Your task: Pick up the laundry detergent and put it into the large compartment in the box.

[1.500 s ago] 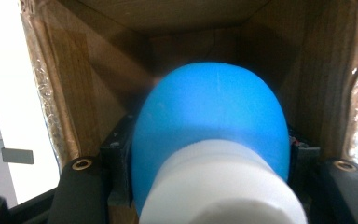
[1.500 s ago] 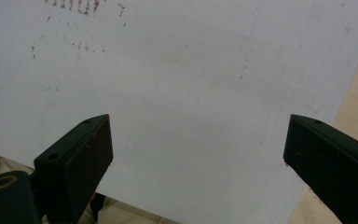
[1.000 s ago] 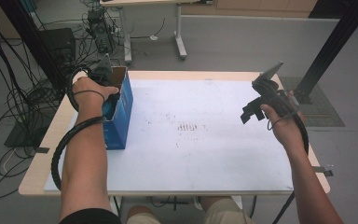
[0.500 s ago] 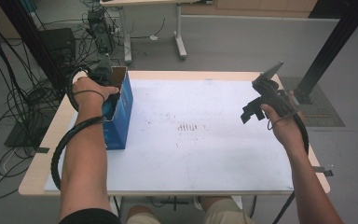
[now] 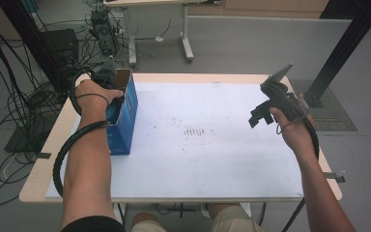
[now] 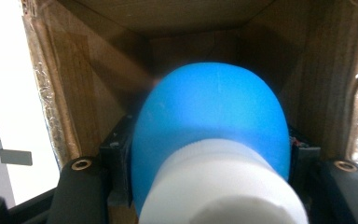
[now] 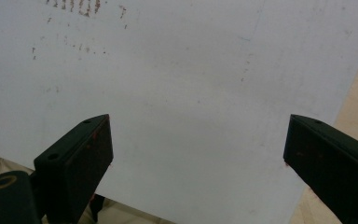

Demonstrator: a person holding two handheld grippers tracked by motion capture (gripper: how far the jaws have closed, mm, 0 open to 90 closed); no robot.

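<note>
A blue cardboard box [image 5: 125,121] stands open-topped at the left of the white sheet [image 5: 212,164]. My left gripper [image 6: 209,156] reaches down into the box, and the hand that holds it rests over the box's mouth. Its jaws are shut on a rounded blue object [image 6: 209,112] with a white cylindrical end [image 6: 219,186] nearest the camera; brown box walls [image 6: 98,93] surround it. My right gripper [image 5: 259,117] hovers above the right side of the sheet. In the right gripper view its jaws [image 7: 198,149] stand wide open with nothing between them.
The wooden table [image 5: 212,77] carries the sheet, which has faint brown marks [image 5: 193,130] at its middle. Cables [image 5: 9,106] and equipment lie on the floor to the left. A black post [image 5: 343,48] stands at the far right, and another table's legs [image 5: 186,34] are behind.
</note>
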